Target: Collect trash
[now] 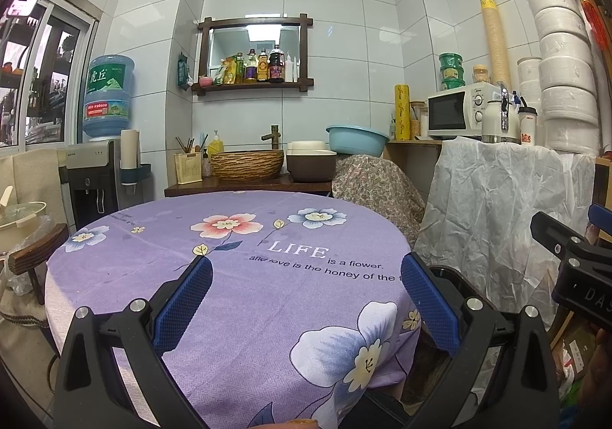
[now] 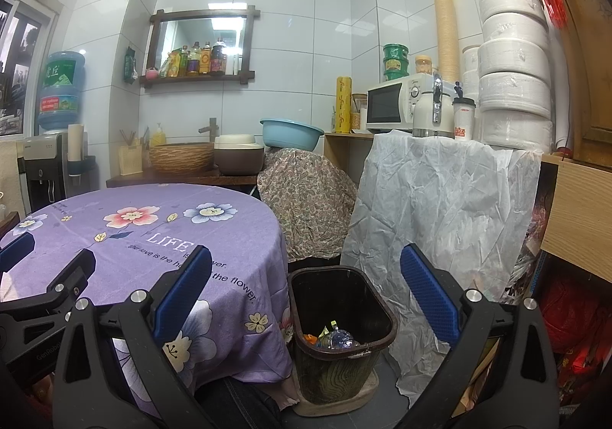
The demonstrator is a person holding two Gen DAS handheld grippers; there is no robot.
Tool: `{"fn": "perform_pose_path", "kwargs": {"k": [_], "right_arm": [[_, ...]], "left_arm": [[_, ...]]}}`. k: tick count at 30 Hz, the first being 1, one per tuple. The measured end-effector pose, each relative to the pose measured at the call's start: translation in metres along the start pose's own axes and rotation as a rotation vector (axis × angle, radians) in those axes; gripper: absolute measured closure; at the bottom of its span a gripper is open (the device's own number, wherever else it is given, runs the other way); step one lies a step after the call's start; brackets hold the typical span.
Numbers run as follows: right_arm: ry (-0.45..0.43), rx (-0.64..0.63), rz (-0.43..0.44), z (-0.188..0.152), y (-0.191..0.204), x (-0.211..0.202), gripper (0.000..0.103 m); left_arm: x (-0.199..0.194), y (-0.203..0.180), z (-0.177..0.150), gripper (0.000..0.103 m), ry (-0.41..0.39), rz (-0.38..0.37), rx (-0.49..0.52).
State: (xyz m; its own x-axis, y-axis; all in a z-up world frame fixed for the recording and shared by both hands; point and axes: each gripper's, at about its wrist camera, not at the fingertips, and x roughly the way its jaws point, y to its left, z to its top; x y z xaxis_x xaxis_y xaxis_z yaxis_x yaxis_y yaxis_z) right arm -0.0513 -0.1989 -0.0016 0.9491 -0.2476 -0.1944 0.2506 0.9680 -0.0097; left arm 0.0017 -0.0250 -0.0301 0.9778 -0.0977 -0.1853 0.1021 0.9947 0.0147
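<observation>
Hovering over the purple flowered tablecloth [image 1: 237,299], left gripper [image 1: 306,276] spread wide, nothing between its blue pads [image 1: 183,306], the table top bare beneath. Hanging just past the table edge, right gripper [image 2: 306,268] likewise wide open and empty, poised above the dark bin [image 2: 340,337] standing on the floor between the draped table and the crumpled white sheet [image 2: 440,207]. Lying at the bottom of the bin: the trash [image 2: 331,338], a crushed clear bottle among orange and shiny wrappers.
</observation>
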Motion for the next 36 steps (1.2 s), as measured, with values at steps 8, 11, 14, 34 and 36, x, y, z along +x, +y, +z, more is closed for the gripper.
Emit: {"fn": "perform_pose_path", "kwargs": {"k": [8, 11, 14, 34, 36], "right_arm": [[0.0, 0.0, 0.0, 0.0, -0.0006, 0.0008, 0.006], [0.001, 0.0, 0.0, -0.0006, -0.0009, 0.0011, 0.006], [0.0, 0.0, 0.001, -0.0004, -0.001, 0.0012, 0.006], [0.001, 0.001, 0.001, -0.0012, -0.0021, 0.002, 0.006], [0.0, 0.0, 0.0, -0.001, -0.0018, 0.0017, 0.006]], "left_arm": [[-0.0001, -0.0004, 0.0002, 0.005, 0.003, 0.0, 0.002], [-0.0003, 0.0, 0.0002, 0.005, 0.003, 0.001, 0.003], [-0.0003, 0.0007, 0.0002, 0.005, 0.003, 0.0, 0.002], [-0.0014, 0.0069, 0.0008, 0.005, -0.004, 0.011, -0.002], [-0.0002, 0.0068, 0.0017, 0.005, 0.0, 0.011, -0.003]]}}
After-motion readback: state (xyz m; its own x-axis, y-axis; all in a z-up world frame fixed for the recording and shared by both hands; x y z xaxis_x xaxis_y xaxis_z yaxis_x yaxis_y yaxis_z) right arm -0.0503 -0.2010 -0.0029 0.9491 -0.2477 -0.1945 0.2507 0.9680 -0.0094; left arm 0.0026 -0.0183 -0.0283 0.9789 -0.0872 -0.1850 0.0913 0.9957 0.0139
